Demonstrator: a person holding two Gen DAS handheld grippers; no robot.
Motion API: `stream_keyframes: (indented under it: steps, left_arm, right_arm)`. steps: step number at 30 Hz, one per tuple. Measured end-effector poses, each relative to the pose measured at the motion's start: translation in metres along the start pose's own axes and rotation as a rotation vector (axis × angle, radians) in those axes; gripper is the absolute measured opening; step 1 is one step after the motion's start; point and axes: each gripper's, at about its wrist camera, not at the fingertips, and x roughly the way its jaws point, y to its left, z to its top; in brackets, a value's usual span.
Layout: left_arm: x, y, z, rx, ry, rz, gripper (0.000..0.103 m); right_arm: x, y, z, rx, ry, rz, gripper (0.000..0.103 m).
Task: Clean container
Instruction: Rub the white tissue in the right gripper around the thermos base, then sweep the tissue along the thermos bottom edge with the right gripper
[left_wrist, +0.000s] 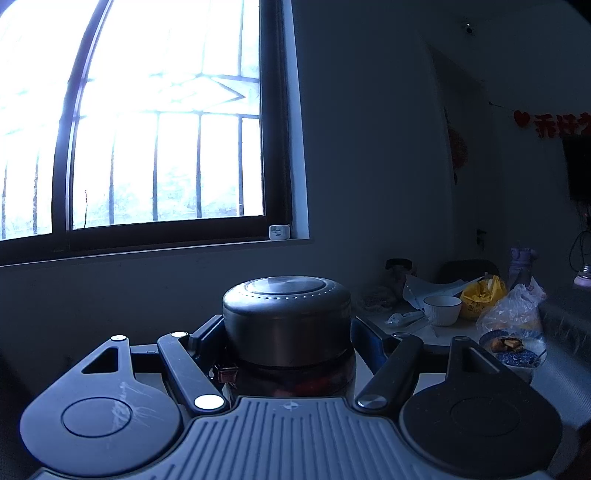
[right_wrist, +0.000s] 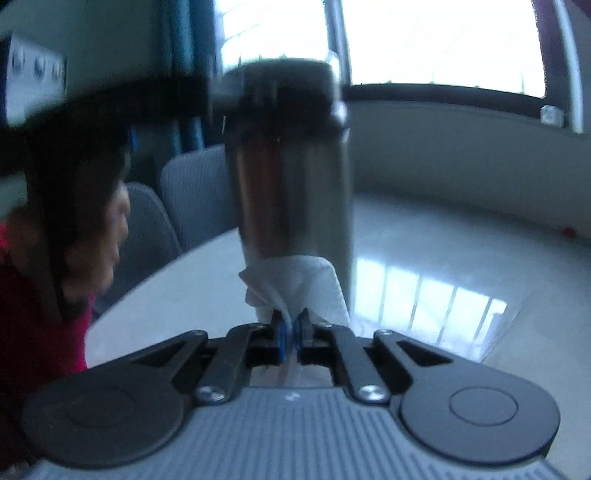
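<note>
left gripper (left_wrist: 288, 343) is clamped round the flask (left_wrist: 288, 325), one finger (left_wrist: 207, 336) pressed on each side just under the dark round lid (left_wrist: 286, 295); flask is held upright and level w/ the camera, reddish contents seen thru the body below the lid. right gripper (right_wrist: 291, 328) is closed tight on a white paper towel (right_wrist: 295, 284), w/ the towel bunched out past the blue pads and laid against the lower part of the flask's steel body (right_wrist: 291, 195); contact looks likely but the view is blurred. a white table (right_wrist: 177, 291) is seen under the flask. to the left a person in a red top (right_wrist: 22, 332) is seen, blurred, w/ grey chairs (right_wrist: 195, 199) behind. further off on the table: a white bowl (left_wrist: 442, 309), a yellow bag (left_wrist: 480, 297), a clear plastic bag (left_wrist: 511, 310), a blue-patterned dish of food (left_wrist: 511, 349). farthest back, a barred window (left_wrist: 155, 122) and grey wall (left_wrist: 369, 147).
</note>
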Motion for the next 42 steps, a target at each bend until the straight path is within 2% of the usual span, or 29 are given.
stream_keyframes:
  steps: [12, 17, 25, 33, 42]
  left_arm:
    - [-0.001, -0.001, -0.001, 0.009, -0.002, -0.006, 0.075]
    - [-0.003, -0.001, -0.001, 0.010, -0.002, -0.012, 0.075]
    - [-0.002, 0.003, -0.002, 0.002, 0.000, -0.006, 0.075]
    - [-0.002, 0.000, -0.002, 0.010, -0.002, -0.009, 0.075]
    - [-0.001, 0.002, -0.001, 0.001, 0.002, 0.004, 0.076]
  right_arm:
    - [-0.027, 0.032, 0.036, -0.022, -0.098, -0.067, 0.004]
    - [-0.010, 0.030, 0.025, -0.004, -0.044, -0.077, 0.005]
    - [0.026, 0.014, -0.003, 0.095, 0.065, -0.085, 0.004]
    - [0.061, 0.006, -0.023, 0.122, 0.184, -0.111, 0.005]
    - [0.064, 0.017, -0.019, 0.105, 0.192, -0.144, 0.005]
